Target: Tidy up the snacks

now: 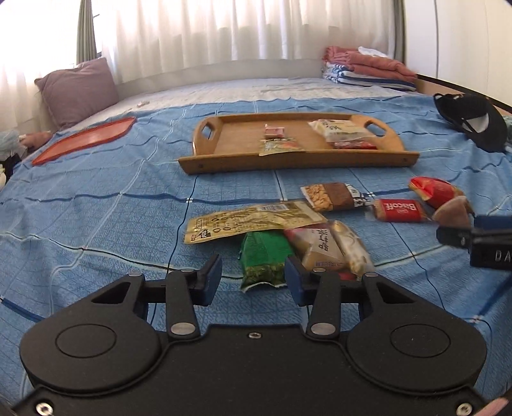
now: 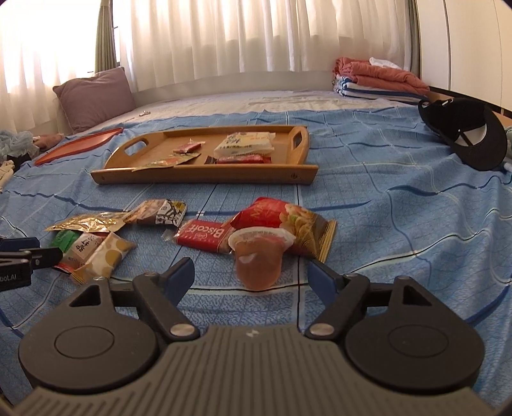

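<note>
Clearly "Biscoff" on red wrapper (image 2: 204, 237)

The black baseball cap (image 2: 470, 134) is cut off by the right edge; a flat gold snack pouch (image 1: 252, 220) partly covers the green packet (image 1: 264, 259).

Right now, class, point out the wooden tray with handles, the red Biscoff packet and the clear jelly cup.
Wooden tray with handles (image 2: 204, 176), right wrist view, near rim.
Red Biscoff packet (image 2: 204, 236), right wrist view, label.
Clear jelly cup (image 2: 259, 265), right wrist view, side wall.

A home bedroom; bed (image 1: 96, 208), pillow (image 1: 78, 89), curtains (image 1: 224, 28).
</note>
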Tool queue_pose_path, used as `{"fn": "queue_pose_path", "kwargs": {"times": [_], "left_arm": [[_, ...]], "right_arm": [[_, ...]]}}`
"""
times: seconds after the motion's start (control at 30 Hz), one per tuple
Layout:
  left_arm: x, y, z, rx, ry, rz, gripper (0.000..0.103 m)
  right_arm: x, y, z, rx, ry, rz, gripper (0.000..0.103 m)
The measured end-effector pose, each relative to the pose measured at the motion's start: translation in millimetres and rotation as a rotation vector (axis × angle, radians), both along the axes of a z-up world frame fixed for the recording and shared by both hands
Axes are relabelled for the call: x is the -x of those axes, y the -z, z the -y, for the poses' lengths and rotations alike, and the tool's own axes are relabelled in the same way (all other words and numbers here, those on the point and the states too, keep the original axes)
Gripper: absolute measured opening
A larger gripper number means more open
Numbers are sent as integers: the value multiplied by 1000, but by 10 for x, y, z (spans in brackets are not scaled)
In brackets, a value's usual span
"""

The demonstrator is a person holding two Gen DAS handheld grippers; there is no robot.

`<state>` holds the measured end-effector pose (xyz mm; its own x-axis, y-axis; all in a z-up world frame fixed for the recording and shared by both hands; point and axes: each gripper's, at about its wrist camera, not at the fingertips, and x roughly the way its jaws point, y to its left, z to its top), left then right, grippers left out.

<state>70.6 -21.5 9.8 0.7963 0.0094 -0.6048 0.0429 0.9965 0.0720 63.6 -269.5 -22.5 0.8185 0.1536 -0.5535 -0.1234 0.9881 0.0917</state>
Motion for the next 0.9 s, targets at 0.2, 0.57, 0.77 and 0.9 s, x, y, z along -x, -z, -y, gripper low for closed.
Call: {"fn": "queue_pose_path", "kwargs": {"times": [0.2, 0.57, 0.77, 0.9], "left_arm": [[-80, 46, 33, 6, -1, 5, 43], [-182, 163, 139, 4, -2, -18, 48], [-189, 167, 135, 14, 1, -17, 43], [-168, 137, 100, 55, -13, -16, 39]], "right_arm": [[-37, 95, -44, 17, -7, -13, 86], [-21, 168, -130, 65, -22, 7, 89], [-13, 179, -154, 78, -27, 12, 90], [-14, 180, -151, 79, -27, 12, 90]]}}
